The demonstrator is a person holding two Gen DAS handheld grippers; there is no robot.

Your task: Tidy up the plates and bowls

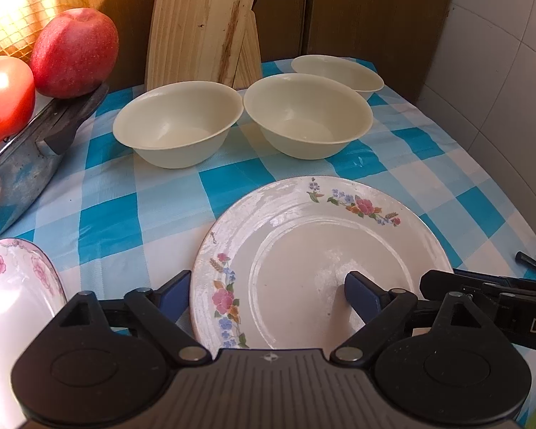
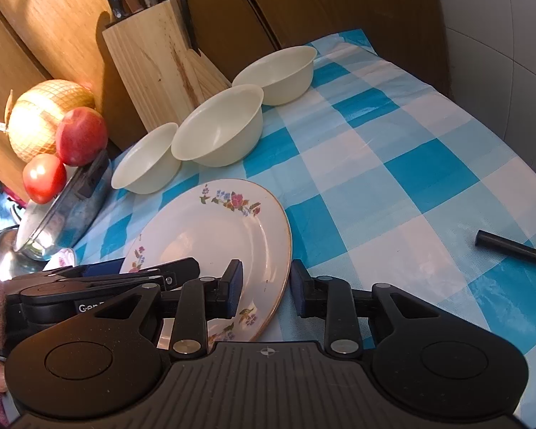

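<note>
A kitchen corner with wood-panelled backing and a tiled side wall; the bench (image 2: 393, 164) is covered by a blue-and-white checked cloth. The floral plate (image 1: 303, 250) lies flat near the front edge, directly ahead of both pairs of tongs. The left tongs (image 1: 268, 296) are spread wide and straddle the plate's near-left rim: one pad sits outside the rim, the other over the plate's well, neither visibly pressing. The right tongs (image 2: 266, 286) are likewise open and straddle the near-right rim, one pad above the plate face, the other outside over the cloth. The plate is thus within reach of both hands, with neither clearly nearer; being round, it offers no long axis, and the rim edge between the pads is the relation on which a grasp depends.

Behind the plate stand three cream bowls (image 1: 178, 121) (image 1: 307, 114) (image 1: 337, 71) in a row, side by side, not yet nested.

The left view alone shows a second, pink-flowered dish (image 1: 14, 286) at the lower left, a probable stacking partner. The right view alone shows the knife block (image 2: 160, 53) with its handles, and a dark rod (image 2: 511, 248) lying on the cloth. A pan (image 1: 25, 164), an apple (image 1: 75, 52), a tomato (image 1: 3, 96) and a netted melon (image 2: 46, 118) occupy the left margin.
</note>
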